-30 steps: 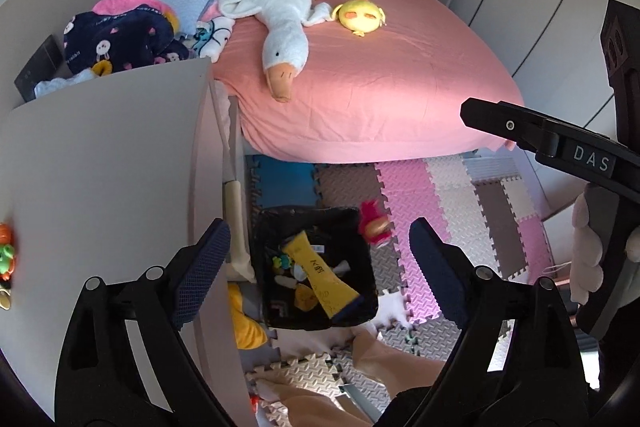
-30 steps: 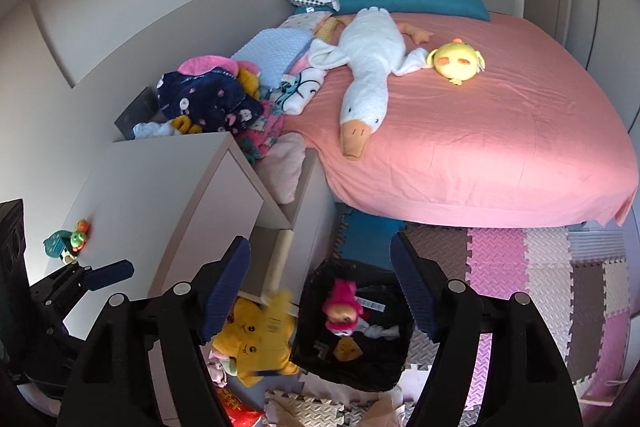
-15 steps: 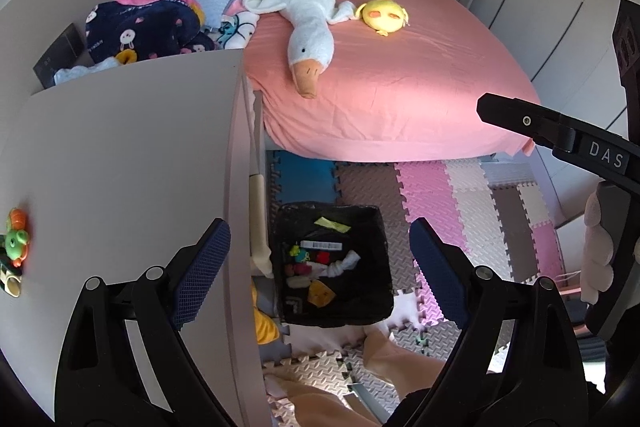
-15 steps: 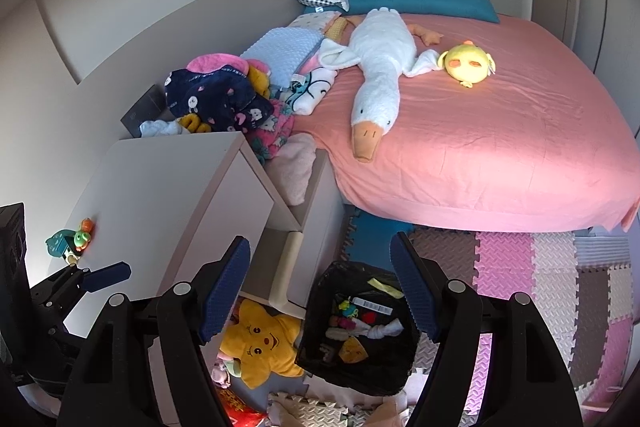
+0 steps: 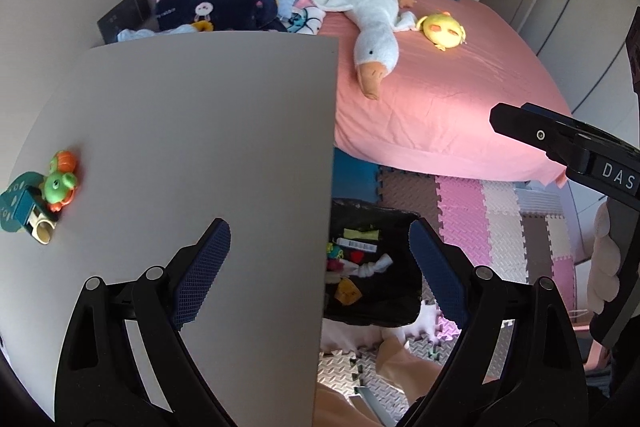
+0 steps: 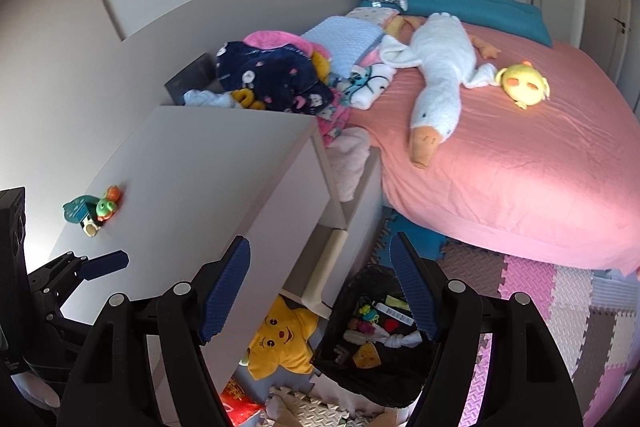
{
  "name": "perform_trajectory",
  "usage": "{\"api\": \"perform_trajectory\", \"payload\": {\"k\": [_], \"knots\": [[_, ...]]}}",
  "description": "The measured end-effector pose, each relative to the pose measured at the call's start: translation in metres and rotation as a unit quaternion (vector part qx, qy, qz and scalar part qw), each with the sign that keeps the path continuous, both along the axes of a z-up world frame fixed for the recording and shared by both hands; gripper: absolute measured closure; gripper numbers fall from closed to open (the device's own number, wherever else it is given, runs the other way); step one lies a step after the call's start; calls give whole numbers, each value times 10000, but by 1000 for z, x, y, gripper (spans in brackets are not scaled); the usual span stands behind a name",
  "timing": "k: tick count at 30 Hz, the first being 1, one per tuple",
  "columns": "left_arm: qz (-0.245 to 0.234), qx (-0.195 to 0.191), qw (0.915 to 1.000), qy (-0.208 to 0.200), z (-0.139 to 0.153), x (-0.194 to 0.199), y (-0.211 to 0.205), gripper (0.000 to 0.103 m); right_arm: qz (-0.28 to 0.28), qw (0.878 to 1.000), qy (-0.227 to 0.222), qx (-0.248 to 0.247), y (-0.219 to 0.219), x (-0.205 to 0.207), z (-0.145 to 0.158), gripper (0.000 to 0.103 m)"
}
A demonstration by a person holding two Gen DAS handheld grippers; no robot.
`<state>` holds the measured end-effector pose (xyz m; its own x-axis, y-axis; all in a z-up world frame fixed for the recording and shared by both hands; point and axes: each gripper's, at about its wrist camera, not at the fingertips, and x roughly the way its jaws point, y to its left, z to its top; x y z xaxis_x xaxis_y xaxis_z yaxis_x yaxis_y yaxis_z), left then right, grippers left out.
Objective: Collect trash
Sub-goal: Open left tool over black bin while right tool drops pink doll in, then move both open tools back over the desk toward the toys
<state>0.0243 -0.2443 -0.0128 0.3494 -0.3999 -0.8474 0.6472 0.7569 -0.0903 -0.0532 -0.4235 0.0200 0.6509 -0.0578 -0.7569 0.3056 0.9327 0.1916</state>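
A: Bright daylight in both views; a warm sunlit patch glows on the pink bed (image 5: 440,95), so the light seems to come from the right.

B: Agreed; the black bin (image 6: 380,343) on the floor sits in deep shadow, its contents dim; fisheye bending curves the walls, dark vignette rings the corners; focus is sharp, with little blur.

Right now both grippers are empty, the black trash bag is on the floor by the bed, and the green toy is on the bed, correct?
Not quite. The green toy sits on the grey cabinet top, not the bed; the right wrist view shows it. The rest holds.
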Motion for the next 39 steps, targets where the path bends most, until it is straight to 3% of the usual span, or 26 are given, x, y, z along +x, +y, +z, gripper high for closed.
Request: {"api": "perform_trajectory", "payload": {"k": [8, 17, 24, 39], "knots": [[588, 53, 9982, -115, -1, 12, 42, 15, 453, 9990, 19, 28, 33, 28, -2, 30], [1443, 78, 9894, -119, -3, 32, 90, 15, 969, 9953, 71, -1, 72, 58, -7, 30], [2242, 20, 9744, -161, -3, 48, 128, 15, 1251, 9921, 66, -42, 94, 79, -8, 30], [3388, -104, 9407, -152, -17, 94, 191, 15, 1782, 9836, 267, -8, 133, 132, -25, 30]]}}
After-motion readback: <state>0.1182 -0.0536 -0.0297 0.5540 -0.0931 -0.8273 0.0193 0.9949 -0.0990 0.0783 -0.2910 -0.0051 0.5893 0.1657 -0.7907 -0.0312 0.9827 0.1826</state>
